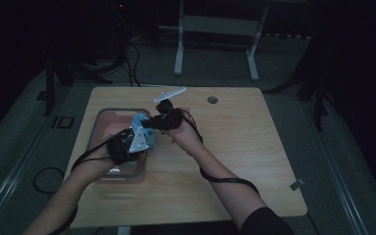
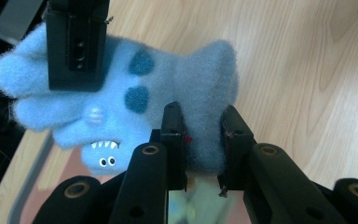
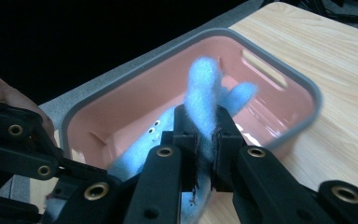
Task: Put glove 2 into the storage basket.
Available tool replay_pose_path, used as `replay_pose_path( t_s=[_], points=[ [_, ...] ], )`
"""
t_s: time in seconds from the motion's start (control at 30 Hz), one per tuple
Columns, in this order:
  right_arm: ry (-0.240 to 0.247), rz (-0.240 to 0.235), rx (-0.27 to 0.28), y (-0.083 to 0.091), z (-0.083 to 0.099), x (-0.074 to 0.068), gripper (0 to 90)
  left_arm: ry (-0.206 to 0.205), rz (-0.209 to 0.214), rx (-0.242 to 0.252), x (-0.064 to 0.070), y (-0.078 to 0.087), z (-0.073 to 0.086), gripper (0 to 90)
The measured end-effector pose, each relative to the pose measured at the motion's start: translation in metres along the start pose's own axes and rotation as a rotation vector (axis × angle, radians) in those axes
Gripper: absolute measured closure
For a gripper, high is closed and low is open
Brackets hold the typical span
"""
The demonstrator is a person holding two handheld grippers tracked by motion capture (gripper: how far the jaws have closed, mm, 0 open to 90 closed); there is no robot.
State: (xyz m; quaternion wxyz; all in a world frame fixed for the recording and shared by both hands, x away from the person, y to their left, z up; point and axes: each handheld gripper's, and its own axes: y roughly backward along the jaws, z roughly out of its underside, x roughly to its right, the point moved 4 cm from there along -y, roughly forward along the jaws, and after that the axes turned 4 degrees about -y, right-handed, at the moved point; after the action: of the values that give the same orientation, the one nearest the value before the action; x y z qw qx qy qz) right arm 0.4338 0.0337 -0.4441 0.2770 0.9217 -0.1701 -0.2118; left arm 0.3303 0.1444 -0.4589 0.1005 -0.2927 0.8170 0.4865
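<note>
A blue plush monster (image 1: 140,120) with dark spots, white teeth and small eyes hangs over the right side of a pink bin (image 1: 104,117). Both grippers hold it. In the left gripper view, my left gripper (image 2: 203,135) is shut on one fluffy limb of the plush (image 2: 140,93). The right gripper's jaws (image 2: 77,46) clamp its other end at the upper left. In the right gripper view, my right gripper (image 3: 206,135) is shut on a thin blue flap of the plush (image 3: 203,79), with the bin's grey rim (image 3: 135,65) behind. The left gripper (image 3: 23,144) shows at the lower left.
The wooden table (image 1: 235,147) has a round cable hole (image 1: 212,100) near its far edge and a small tag (image 1: 297,184) at its right edge. A white metal frame (image 1: 215,29) stands on the dark floor beyond. A cable loop (image 1: 46,178) lies left of the table.
</note>
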Motion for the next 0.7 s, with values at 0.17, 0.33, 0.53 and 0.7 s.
replay_pose_path(
  t_s=[0.17, 0.33, 0.53, 0.7],
  points=[
    [0.001, -0.023, -0.023, -0.023, -0.004, -0.008, 83.5, 0.039, -0.008, -0.011, 0.000, 0.004, 0.021, 76.2],
    [0.002, -0.049, -0.038, -0.043, -0.007, -0.016, 83.4, 0.063, -0.022, -0.028, 0.001, 0.010, 0.041, 76.1],
    [-0.004, -0.058, -0.075, -0.069, -0.001, -0.019, 83.4, 0.107, 0.004, -0.041, 0.004, 0.000, 0.062, 76.1],
    [-0.023, -0.053, -0.109, -0.084, 0.006, -0.013, 83.3, 0.124, 0.030, -0.059, 0.005, -0.014, 0.071, 76.0]
  ],
)
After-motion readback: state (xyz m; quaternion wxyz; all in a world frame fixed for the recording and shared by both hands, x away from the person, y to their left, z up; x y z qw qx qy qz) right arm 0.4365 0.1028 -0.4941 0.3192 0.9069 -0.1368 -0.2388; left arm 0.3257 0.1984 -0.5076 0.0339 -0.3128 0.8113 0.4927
